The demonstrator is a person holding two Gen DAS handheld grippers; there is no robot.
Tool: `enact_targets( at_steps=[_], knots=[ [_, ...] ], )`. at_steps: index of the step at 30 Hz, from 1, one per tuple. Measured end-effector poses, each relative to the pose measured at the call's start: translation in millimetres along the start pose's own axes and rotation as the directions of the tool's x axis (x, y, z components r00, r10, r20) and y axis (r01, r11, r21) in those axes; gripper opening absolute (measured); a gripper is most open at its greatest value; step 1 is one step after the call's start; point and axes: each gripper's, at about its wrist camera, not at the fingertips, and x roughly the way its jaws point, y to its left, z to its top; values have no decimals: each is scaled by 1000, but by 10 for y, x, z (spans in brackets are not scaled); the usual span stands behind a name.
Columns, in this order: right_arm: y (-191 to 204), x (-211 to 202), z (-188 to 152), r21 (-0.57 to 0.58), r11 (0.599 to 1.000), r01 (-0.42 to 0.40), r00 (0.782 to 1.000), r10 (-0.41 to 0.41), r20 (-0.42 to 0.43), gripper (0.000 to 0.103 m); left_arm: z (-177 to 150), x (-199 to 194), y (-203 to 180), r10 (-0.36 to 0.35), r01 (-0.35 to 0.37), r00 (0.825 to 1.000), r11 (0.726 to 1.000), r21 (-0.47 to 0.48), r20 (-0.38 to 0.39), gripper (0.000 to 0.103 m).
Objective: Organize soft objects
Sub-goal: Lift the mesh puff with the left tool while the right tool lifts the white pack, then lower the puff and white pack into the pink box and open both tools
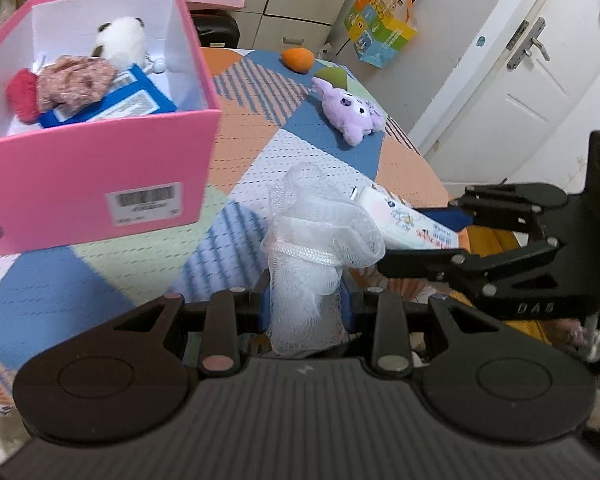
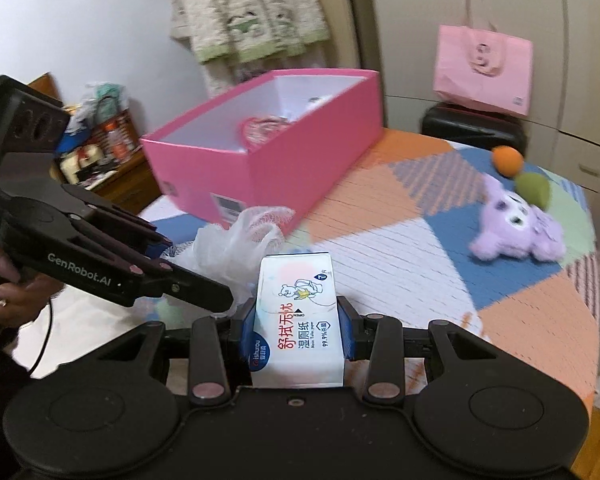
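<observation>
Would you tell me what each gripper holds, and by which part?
The left gripper pinches the white mesh puff by its lower end, below the cord. The right gripper clamps the wipes pack across its sides, near one end.

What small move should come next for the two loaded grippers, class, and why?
Probably carry the left gripper, shut on the white mesh pouf, over the open pink box and drop it in. The right gripper grips a wet wipes pack; soft items already lie inside the box.
</observation>
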Motion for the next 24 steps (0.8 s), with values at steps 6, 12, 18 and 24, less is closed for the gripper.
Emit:
enact_targets(
  at_steps=[6,12,18,24],
  knots=[
    [224,-12,224,-54,995,-88,996,87,-9,45,-3,-389,171,4,-3,1000,1000,-14,20,31],
    [398,-9,500,-109,986,-127,991,131,33,45,129,-831,319,60,-62,986,998,7,157,31],
    [506,71,821,-157,980,-124,985,141,101,45,316,-964,522,95,-98,970,995,4,222,31],
    [572,338,1110,-195,976,-93,983,121,137,45,527,-924,817,125,-118,955,992,-41,268,31]
  ],
)
